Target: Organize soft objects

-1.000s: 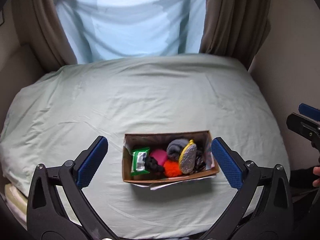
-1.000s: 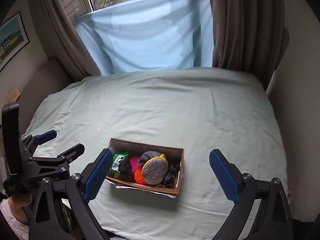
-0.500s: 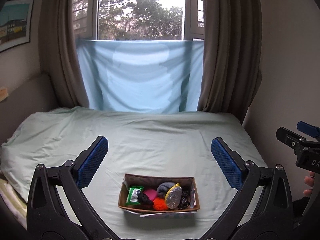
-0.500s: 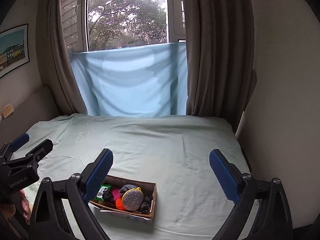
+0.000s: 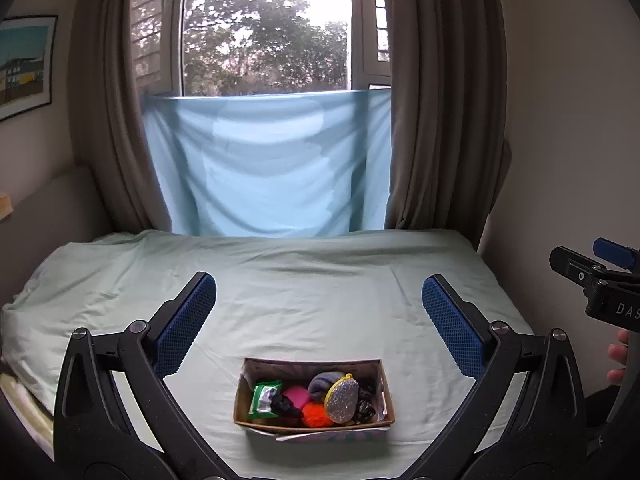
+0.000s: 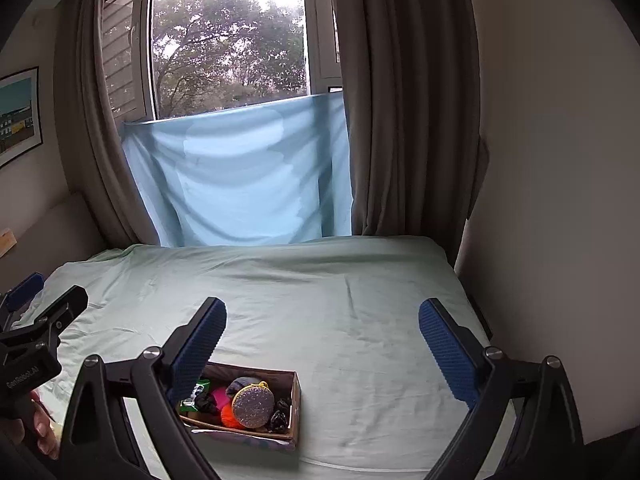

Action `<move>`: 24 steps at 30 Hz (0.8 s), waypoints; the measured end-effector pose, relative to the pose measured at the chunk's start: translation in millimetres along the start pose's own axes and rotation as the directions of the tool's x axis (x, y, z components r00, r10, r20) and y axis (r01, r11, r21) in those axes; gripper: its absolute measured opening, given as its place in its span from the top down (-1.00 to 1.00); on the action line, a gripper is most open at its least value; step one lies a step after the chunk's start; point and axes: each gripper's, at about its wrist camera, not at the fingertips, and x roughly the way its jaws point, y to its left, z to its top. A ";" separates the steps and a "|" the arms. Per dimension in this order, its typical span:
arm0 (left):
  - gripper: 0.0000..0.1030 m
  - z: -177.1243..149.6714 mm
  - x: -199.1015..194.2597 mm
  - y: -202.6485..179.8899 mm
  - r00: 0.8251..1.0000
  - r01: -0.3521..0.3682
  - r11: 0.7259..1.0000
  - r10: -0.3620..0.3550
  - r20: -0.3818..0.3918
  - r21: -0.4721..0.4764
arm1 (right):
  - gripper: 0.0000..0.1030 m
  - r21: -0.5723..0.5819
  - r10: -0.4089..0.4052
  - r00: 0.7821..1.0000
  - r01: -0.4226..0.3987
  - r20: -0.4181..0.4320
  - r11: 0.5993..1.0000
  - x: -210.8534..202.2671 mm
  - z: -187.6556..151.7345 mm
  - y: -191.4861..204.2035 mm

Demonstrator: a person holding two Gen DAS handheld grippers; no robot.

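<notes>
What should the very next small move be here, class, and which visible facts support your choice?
Probably lower one open gripper, likely the right gripper, toward the cardboard box on the bed. Both grippers hang above the bed with jaws spread and empty, while the soft items, including the glittery pouch on top, all sit in the box.

A bedroom in a home.
We see a bed (image 5: 304, 300) under a pale green sheet filling the room, brown curtains (image 5: 436, 120) framing the far window (image 5: 264, 28), trees outside, and a framed picture (image 5: 24, 64) on the left wall.
</notes>
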 end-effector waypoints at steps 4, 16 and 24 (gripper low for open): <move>-0.99 -0.1 1.5 -1.5 1.000 0.000 1.000 0.000 0.002 0.005 | -0.87 -0.001 -0.008 1.000 0.008 0.009 1.000 -2.2 -0.9 -0.1; -0.99 1.6 7.0 -1.4 1.000 0.007 1.000 -0.007 0.001 0.000 | -0.87 -0.007 -0.021 1.000 0.021 0.011 1.000 0.7 1.3 -0.3; -0.99 -1.1 7.6 -1.1 1.000 0.008 1.000 -0.008 0.015 0.001 | -0.87 -0.007 -0.034 0.999 0.034 0.020 0.999 2.6 3.5 0.4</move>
